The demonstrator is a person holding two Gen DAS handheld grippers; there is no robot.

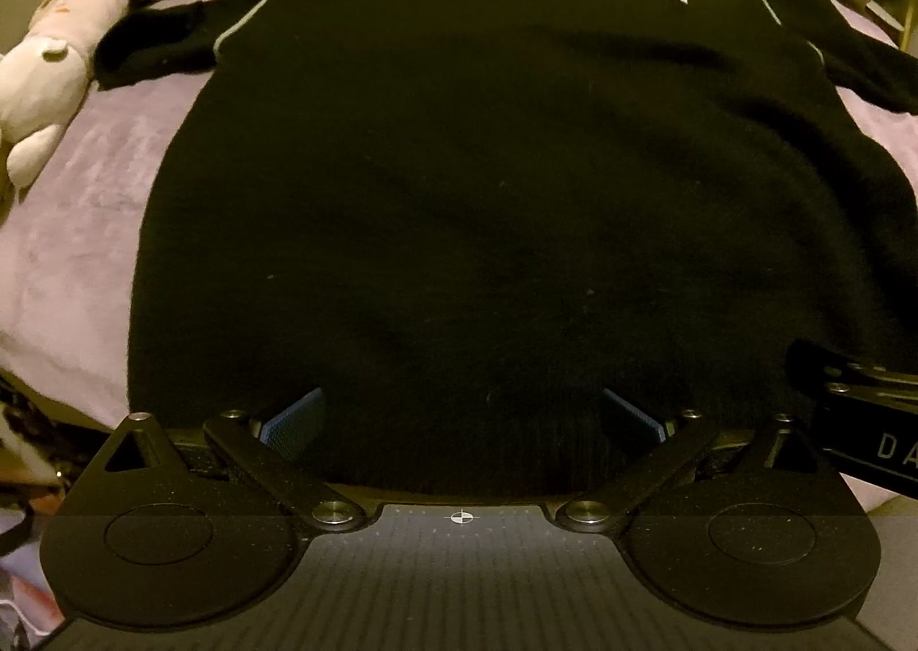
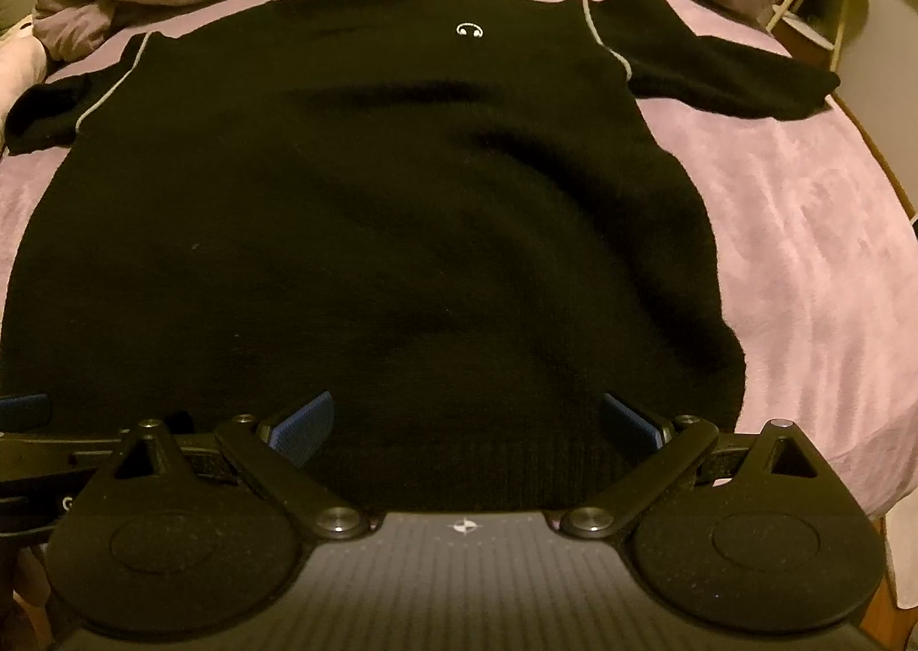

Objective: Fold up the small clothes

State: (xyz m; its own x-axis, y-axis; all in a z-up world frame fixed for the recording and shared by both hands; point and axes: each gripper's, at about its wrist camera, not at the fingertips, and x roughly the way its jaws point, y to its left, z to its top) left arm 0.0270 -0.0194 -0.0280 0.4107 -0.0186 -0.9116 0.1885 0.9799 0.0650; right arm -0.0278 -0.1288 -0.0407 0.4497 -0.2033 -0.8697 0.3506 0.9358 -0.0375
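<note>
Left wrist view: black top (image 1: 459,163) flat on bed (image 1: 74,261), sleeves out.
Done: spread smooth, unfolded.
Left gripper (image 1: 462,416): spread wide at hem.
Right gripper (image 2: 465,421): spread wide at hem.
Left: every fold.

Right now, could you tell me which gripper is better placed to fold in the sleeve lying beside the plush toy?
Left, probably. The plush toy and that sleeve lie on the left gripper's side of the black shirt. The right gripper, also open at the hem, would have to cross the shirt.
</note>
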